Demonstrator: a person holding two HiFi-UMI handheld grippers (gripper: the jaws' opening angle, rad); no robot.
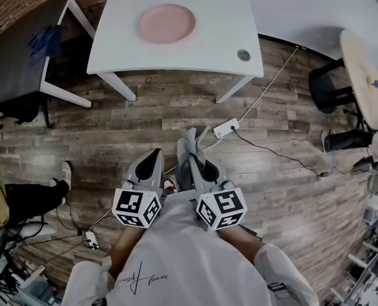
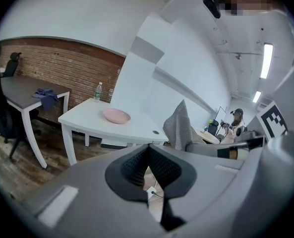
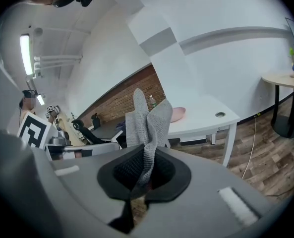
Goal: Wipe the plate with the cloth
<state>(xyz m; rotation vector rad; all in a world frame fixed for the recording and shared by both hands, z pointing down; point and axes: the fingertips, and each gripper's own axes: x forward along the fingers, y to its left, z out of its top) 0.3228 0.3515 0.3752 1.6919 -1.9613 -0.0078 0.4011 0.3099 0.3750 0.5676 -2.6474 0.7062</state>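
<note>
The right tongs (image 3: 137, 185) are clamped on a grey cloth (image 3: 147, 118) (most of it stands up above them). The left tongs (image 2: 147, 168) are closed, holding nothing. The pink plate (image 1: 166, 23) sits near the middle of the white desk (image 1: 230, 34), well apart from both.

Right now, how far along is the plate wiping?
Done: the right gripper has the grey cloth clamped in its jaws. In hand: only that hold; the left gripper is shut, empty. Left: reaching the pink plate on the white table, then all the wiping.
</note>
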